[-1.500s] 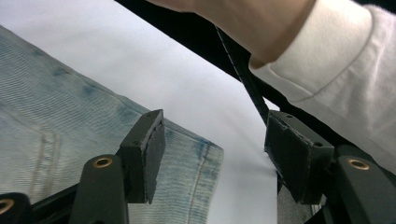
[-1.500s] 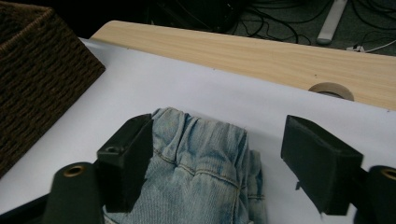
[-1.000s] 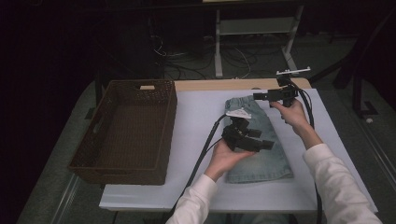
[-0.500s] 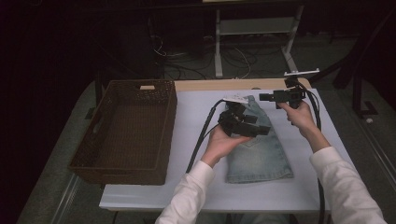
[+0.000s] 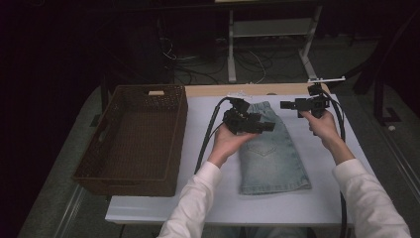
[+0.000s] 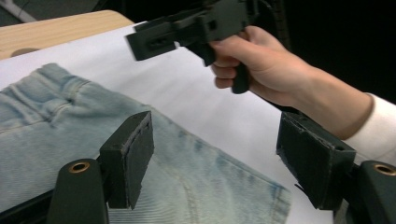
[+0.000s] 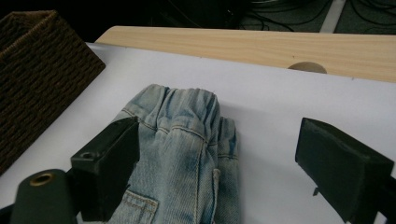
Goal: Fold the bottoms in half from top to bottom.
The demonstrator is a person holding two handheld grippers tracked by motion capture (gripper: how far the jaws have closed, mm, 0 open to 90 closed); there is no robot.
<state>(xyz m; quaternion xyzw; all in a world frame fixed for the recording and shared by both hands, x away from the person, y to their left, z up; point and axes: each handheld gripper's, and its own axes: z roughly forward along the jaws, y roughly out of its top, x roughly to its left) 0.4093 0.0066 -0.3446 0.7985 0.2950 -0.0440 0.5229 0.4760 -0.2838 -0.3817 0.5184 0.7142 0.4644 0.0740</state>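
Note:
Folded light-blue jeans (image 5: 271,157) lie on the white table cover, waistband toward the far edge. My left gripper (image 5: 265,126) hovers over the jeans' far half with its jaws pointing right. In the left gripper view it (image 6: 215,144) is open, with the denim (image 6: 60,126) below and nothing between the jaws. My right gripper (image 5: 284,105) is held above the table just right of the waistband, jaws pointing left. In the right gripper view it (image 7: 224,156) is open above the gathered waistband (image 7: 187,112). The left gripper view also shows the right gripper (image 6: 187,25) in a hand.
A dark woven basket (image 5: 130,171) stands at the table's left (image 7: 32,70). A strip of bare wooden tabletop (image 5: 223,90) runs along the far edge (image 7: 252,44). White table cover (image 5: 317,148) shows right of the jeans. Cables trail from both grippers.
My left gripper has moved from the middle of the jeans toward the waistband at the far end. My right gripper has shifted a little to the right. The jeans lie as before.

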